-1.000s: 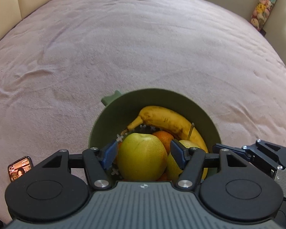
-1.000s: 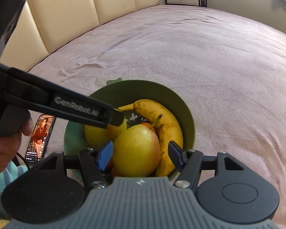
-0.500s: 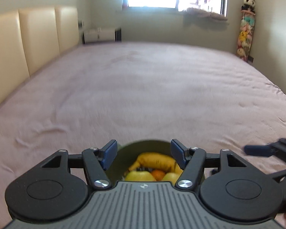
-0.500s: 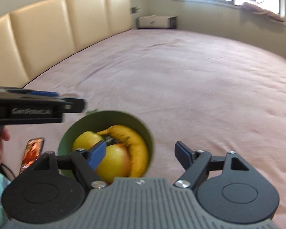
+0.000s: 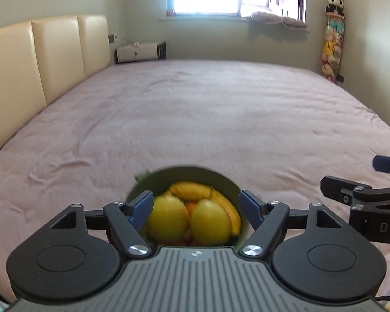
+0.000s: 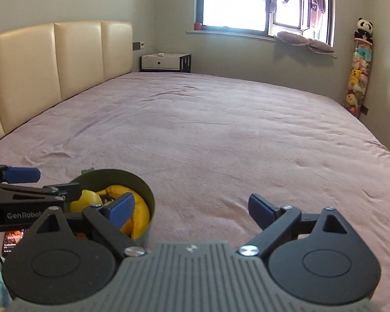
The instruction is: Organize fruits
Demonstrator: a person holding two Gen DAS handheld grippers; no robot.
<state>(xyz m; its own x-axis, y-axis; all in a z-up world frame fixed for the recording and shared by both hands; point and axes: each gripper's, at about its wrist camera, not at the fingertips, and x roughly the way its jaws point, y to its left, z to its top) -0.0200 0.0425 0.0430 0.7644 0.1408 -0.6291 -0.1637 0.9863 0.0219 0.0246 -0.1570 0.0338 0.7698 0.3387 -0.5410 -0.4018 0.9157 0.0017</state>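
A green bowl sits on the pink bed near me, holding two yellow-green apples, a banana and an orange partly hidden between them. My left gripper is open and empty, drawn back just in front of the bowl. My right gripper is open and empty, to the right of the bowl, with the banana behind its left finger. The right gripper also shows at the right edge of the left wrist view.
The pink bedspread stretches ahead. A cream headboard runs along the left, a white nightstand stands at the far corner, and a plush-toy rack stands at the right wall. A phone lies at the lower left.
Both grippers have pulled up and back from the bowl and levelled out; the right one has swung right. The apples they were around stay in the bowl.
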